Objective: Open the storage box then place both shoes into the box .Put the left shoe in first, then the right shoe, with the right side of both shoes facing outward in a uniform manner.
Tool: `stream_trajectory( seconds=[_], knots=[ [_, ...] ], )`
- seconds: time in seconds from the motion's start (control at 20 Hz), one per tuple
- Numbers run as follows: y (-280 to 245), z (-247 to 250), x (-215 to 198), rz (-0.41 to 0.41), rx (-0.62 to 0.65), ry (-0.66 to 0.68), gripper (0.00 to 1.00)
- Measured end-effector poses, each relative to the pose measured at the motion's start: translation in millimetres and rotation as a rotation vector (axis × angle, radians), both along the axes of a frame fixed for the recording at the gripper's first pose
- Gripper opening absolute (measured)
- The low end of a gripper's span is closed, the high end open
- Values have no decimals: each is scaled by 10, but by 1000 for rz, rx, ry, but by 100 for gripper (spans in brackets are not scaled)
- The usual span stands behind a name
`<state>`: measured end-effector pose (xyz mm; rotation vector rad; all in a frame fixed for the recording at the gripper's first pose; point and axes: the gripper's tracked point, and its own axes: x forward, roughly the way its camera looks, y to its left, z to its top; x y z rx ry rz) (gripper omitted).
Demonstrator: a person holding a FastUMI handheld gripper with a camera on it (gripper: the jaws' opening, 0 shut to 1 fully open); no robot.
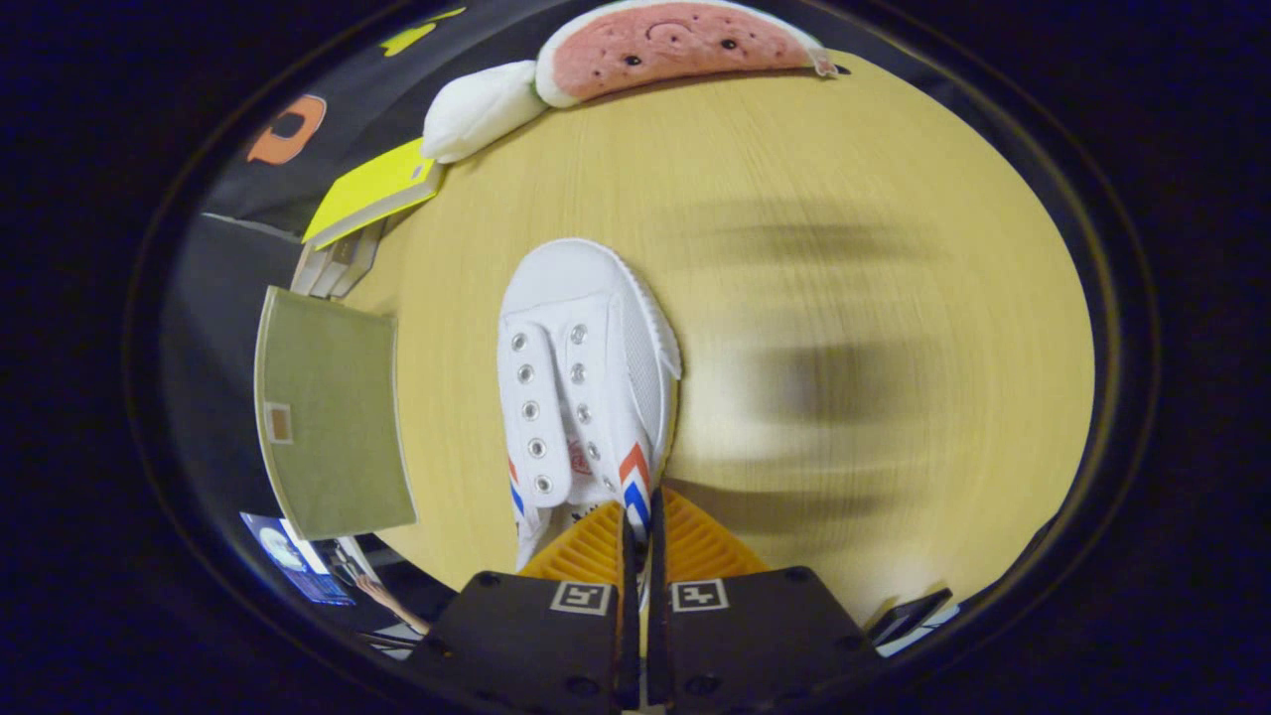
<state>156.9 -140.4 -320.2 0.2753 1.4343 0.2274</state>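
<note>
Ribbed fingers [635, 521] pinch the heel wall of a white canvas shoe [581, 382] over the wood-grain table [844, 149].

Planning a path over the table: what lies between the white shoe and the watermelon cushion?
In the gripper view, nothing: bare wooden table runs from the white shoe, which the gripper is shut on, to the watermelon cushion.

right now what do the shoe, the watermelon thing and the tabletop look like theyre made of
Shoe, pinched at its side wall by the shut gripper: white canvas-like cloth, matte, with metal-looking eyelets. Watermelon slice: soft plush, fuzzy pink face, probably stuffed fabric. Tabletop: pale wood or wood-look laminate, smooth, fine grain lines.
</note>
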Motion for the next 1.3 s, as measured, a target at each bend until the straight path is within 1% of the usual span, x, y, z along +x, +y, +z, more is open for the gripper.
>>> stream_trajectory(
  seconds=[0.05,0.2,0.35,0.5,0.75,0.9,1.0,1.3],
  knots=[
    [4,26,-26,0,4,-5,7],
    [47,230,-63,-19,44,-10,7],
    [67,544,-173,-32,33,-66,7],
    [193,826,-213,-71,54,-110,7],
    [700,1171,-303,-80,54,-177,7],
    [1107,1421,-400,-83,67,-223,7],
    [1425,1557,-484,-67,79,-250,7],
    [2326,1830,-547,-19,78,-318,7]
  ],
)
